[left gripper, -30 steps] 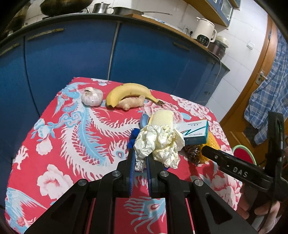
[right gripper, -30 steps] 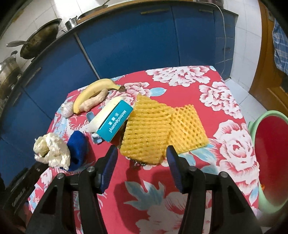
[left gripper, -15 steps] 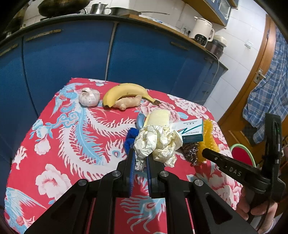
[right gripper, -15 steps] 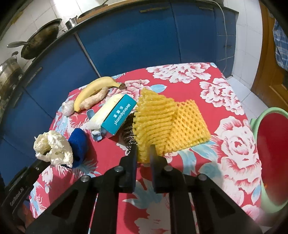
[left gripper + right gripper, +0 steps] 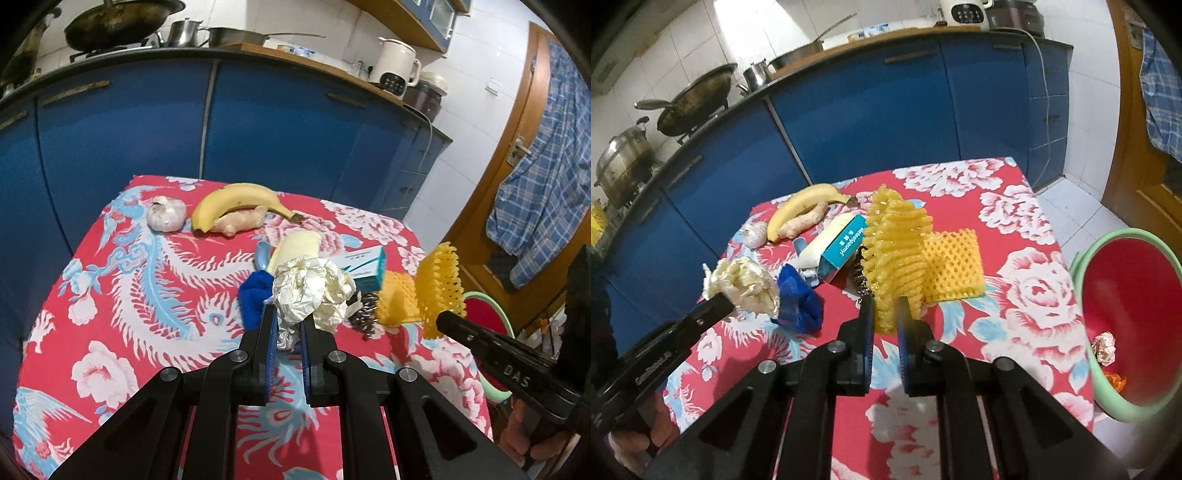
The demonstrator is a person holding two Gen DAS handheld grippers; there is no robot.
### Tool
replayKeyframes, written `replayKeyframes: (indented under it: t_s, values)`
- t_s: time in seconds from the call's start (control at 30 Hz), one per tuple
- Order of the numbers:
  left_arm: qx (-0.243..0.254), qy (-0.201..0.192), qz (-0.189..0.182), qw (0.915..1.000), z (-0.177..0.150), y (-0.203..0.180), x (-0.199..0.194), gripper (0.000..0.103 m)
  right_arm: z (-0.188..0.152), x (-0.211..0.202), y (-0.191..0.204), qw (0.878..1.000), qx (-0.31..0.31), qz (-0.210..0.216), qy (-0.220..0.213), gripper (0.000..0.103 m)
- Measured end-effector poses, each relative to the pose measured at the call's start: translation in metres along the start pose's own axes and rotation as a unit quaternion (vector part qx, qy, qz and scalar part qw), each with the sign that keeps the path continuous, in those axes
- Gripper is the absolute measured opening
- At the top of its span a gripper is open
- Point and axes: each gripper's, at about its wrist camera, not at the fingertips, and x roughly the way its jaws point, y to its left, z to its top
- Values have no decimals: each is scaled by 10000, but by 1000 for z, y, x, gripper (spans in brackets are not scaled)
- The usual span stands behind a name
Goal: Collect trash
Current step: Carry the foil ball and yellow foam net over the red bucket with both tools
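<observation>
My left gripper (image 5: 286,321) is shut on a crumpled ball of pale paper (image 5: 310,291) and holds it above the red flowered table (image 5: 129,295); it also shows in the right wrist view (image 5: 744,286). My right gripper (image 5: 885,314) is shut on a yellow foam fruit net (image 5: 894,251) and holds it upright, lifted off the table; it also shows in the left wrist view (image 5: 439,288). A second yellow net (image 5: 955,266) lies flat on the table behind it. A red bin with a green rim (image 5: 1126,317) stands on the floor right of the table.
On the table lie a blue cloth (image 5: 799,302), a teal and white box (image 5: 840,247), a dark metal scourer (image 5: 364,319), a banana (image 5: 236,201), a ginger root (image 5: 240,221) and a garlic bulb (image 5: 166,214). Blue cabinets (image 5: 258,122) stand behind. The bin holds wrappers (image 5: 1104,347).
My right gripper closed on the yellow net and lifted it upright off the table. My left gripper, still holding the paper ball, rose a little.
</observation>
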Motion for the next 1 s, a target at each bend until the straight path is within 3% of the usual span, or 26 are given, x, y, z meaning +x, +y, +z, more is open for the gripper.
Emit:
replayKeyframes:
  t_s: [0.43,1.0]
  values:
    - [369,-41,-262,9990,1,-40,-9,11,-8,-51,-27,9991,121,-82,-393,14]
    - [1145,46,-773,9904,-2,-123,-5,11,-24,-100,-98,9920,779,-639,-766,14]
